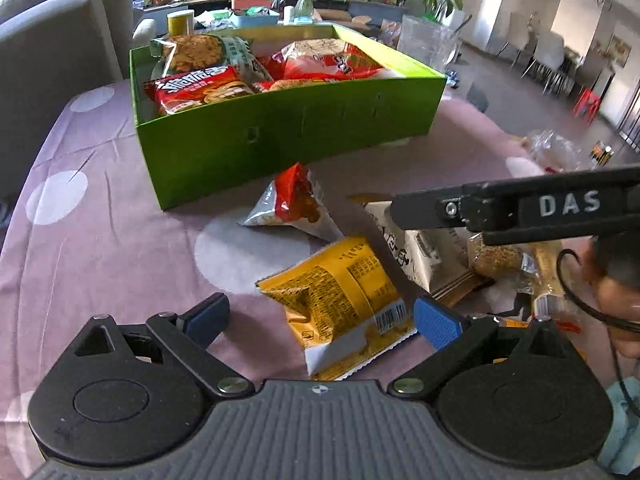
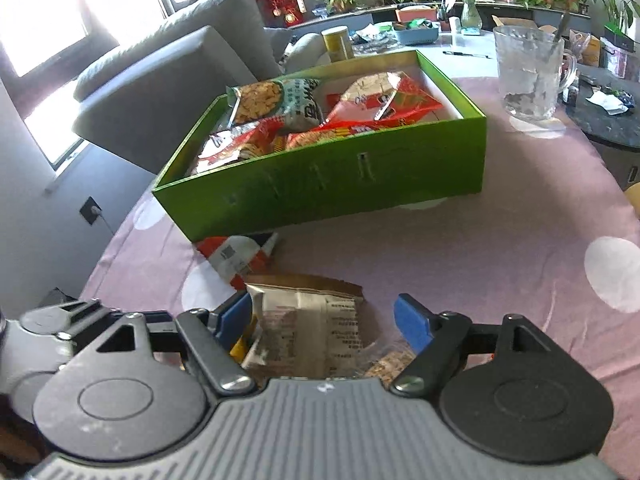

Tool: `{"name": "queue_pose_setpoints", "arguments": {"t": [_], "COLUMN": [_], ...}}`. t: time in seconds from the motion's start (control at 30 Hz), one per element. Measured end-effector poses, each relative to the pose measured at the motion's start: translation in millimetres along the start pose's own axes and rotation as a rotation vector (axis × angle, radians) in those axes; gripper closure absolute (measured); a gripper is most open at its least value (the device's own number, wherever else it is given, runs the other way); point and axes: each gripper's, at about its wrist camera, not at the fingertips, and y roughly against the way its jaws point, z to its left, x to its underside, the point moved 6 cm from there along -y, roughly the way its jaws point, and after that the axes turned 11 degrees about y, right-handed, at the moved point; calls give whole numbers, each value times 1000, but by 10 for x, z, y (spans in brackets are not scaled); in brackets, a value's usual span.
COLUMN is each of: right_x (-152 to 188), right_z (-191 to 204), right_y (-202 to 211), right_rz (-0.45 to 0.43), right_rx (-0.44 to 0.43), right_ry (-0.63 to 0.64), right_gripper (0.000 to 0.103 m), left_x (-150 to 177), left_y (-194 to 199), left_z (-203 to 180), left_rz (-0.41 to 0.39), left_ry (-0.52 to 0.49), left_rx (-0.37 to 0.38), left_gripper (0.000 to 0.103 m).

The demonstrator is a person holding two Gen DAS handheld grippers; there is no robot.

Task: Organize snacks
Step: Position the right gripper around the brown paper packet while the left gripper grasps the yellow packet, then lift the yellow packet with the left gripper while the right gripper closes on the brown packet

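Now | left tongs [image 1: 324,320] released over crinkly yellow foil packet [image 1: 340,304] | right tongs [image 2: 324,320] released astride beige paper pouch [image 2: 308,320] | glossy green cardboard box [image 1: 296,132]

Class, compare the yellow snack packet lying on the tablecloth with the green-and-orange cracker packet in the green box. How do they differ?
The yellow snack packet lies flat; the cracker packet leans up on other packets. The yellow snack packet shows printed text and a barcode; the cracker packet shows pictured crackers. Both are sealed.

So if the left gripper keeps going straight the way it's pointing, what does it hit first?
Most likely the yellow foil snack packet, lying on the pink dotted tablecloth between the open left gripper and its line ahead. Depth is hard to judge through the fisheye.
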Motion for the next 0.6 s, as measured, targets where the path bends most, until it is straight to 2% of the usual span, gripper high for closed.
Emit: {"name": "queue_pose_setpoints", "arguments": {"t": [0.2,0.27,0.33,0.37,0.47,0.6], "right_x": [-7,2,15,21,33,47], "right_z": [-12,-7,-5,-4,-6,22], "right_y": [22,19,21,21,18,14], "right_rz": [-10,-9,-7,-6,-3,1], "right_rx": [-9,-10,-12,-13,-16,-24], "right_ry": [-13,-11,-10,-12,-17,-11], "right_gripper": [34,34,34,34,34,33], "left_x": [-69,-69,-63,-62,-68,-74], "left_y": [-64,-57,-21,2,62,80], "left_z": [-52,-26,6,29,133,261], "left_rz": [-17,-30,-38,-37,-30,-43], "left_ry": [-10,-24,-51,-57,-39,-11], "left_rx": [-39,-47,-64,-65,-50,-74], "left_gripper": [12,21,44,49,49,48]}}
